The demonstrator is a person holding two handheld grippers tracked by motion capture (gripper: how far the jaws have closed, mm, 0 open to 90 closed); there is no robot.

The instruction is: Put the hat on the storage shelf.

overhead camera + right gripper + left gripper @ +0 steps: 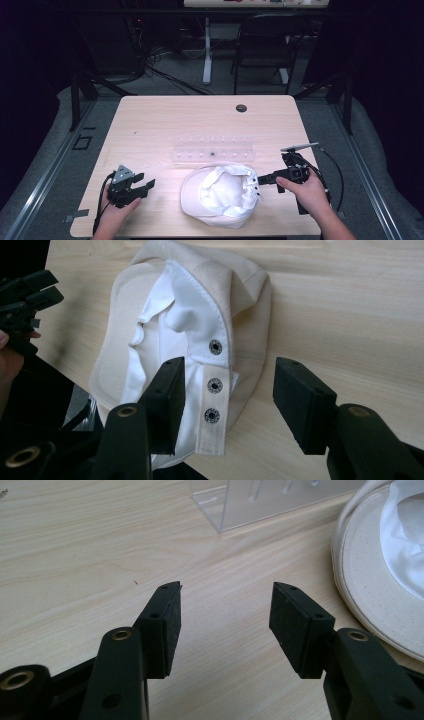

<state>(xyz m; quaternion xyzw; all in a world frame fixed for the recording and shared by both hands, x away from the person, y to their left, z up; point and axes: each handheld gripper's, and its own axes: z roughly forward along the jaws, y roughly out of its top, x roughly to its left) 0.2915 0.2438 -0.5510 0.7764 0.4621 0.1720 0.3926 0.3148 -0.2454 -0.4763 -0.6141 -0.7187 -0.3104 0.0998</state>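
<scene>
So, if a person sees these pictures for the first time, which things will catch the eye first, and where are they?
First comes the cream fabric cap with white lining, lying upside down at the near middle of the pale wooden table. The open right gripper has its jaws on either side of the cap's strap with three dark metal snaps. Behind the cap lies a clear plastic rack, and the left gripper is open over bare wood.
</scene>
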